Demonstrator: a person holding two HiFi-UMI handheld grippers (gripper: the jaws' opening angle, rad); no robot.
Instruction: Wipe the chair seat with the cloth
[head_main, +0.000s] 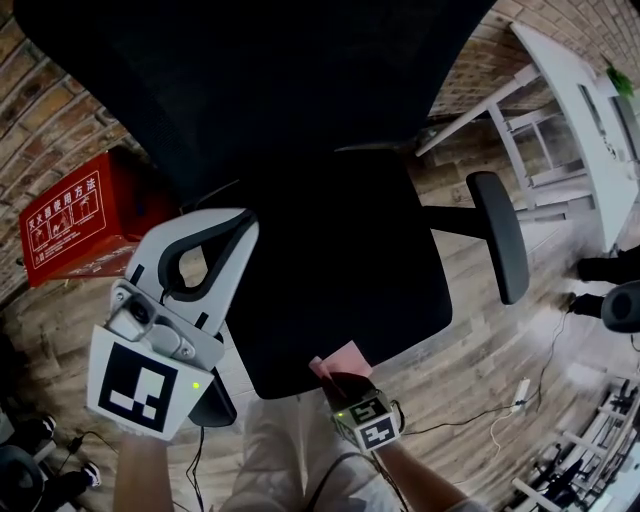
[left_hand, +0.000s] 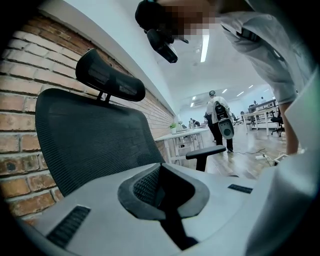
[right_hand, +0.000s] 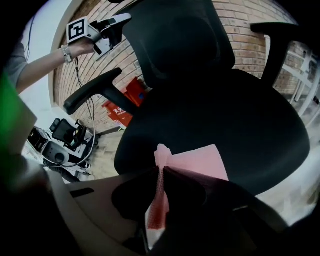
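Two grippers show in the head view: your left gripper (head_main: 205, 250) hangs beside the chair seat (head_main: 340, 260), and your right gripper (head_main: 347, 388) is at its front edge. In the left gripper view, the jaws meet on nothing. In the right gripper view, the jaws pinch the pink cloth (right_hand: 200, 162) by a bunched fold. It looks soft, light and limp, and its free sheet lies flat, pointing toward the backrest (right_hand: 185, 40).

Left gripper (left_hand: 159, 172): seen at 6 o'clock, pale jaws brought together at the tips, nothing held between them.
Chair backrest (left_hand: 90, 140): black mesh, shown upright at 9 o'clock.
Headrest (left_hand: 111, 82): set above the backrest, at 10 o'clock.
Armrest (left_hand: 205, 152): seen at 3 o'clock of the jaw tips.
Brick wall (left_hand: 20, 100): shown behind the chair, at 9 o'clock.
Distant person (left_hand: 218, 117): seen standing at 2 o'clock.
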